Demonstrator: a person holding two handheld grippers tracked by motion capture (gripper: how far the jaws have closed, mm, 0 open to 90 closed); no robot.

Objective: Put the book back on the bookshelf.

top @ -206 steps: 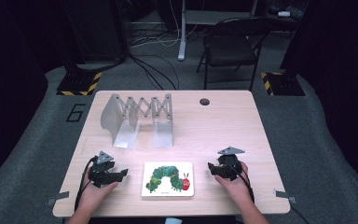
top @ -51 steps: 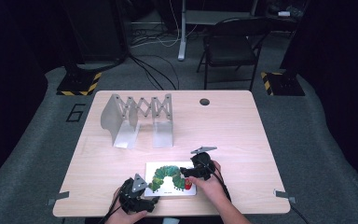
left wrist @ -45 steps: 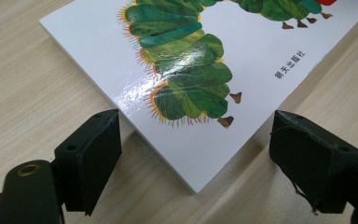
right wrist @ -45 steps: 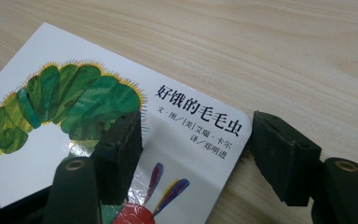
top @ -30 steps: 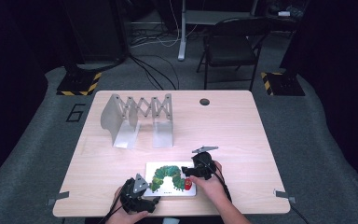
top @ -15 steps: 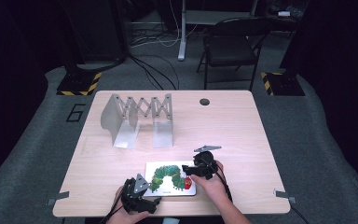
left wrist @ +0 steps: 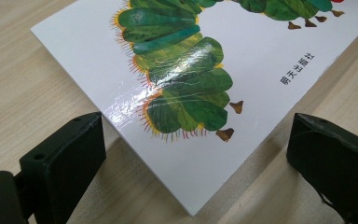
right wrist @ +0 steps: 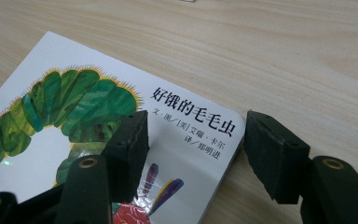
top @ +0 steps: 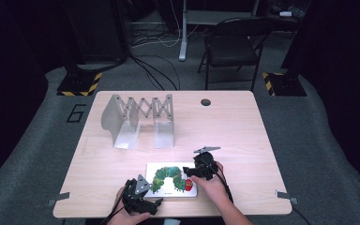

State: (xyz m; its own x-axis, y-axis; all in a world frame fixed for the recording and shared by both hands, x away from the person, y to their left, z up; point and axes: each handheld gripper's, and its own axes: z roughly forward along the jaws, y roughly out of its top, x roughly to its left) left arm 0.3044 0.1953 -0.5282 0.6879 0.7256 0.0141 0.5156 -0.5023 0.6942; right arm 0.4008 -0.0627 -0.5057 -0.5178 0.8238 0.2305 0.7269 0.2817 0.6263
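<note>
Black left claw (left wrist: pixel 193 154) wide, straddling book (left wrist: pixel 223 60) corner

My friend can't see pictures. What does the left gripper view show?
A glossy white picture book with a green caterpillar on its cover lies flat on a pale wooden table, one corner pointing toward the camera. The left tool has its two black jaws wide open, either side of that corner, not touching it.

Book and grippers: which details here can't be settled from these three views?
- Book: its near-left corner sits under the left gripper in the high view.
- Book's top and right side: cut off by the frame in the left gripper view.
- Right gripper: one jaw covers the cover art; whether the pads touch the book is unclear.
</note>
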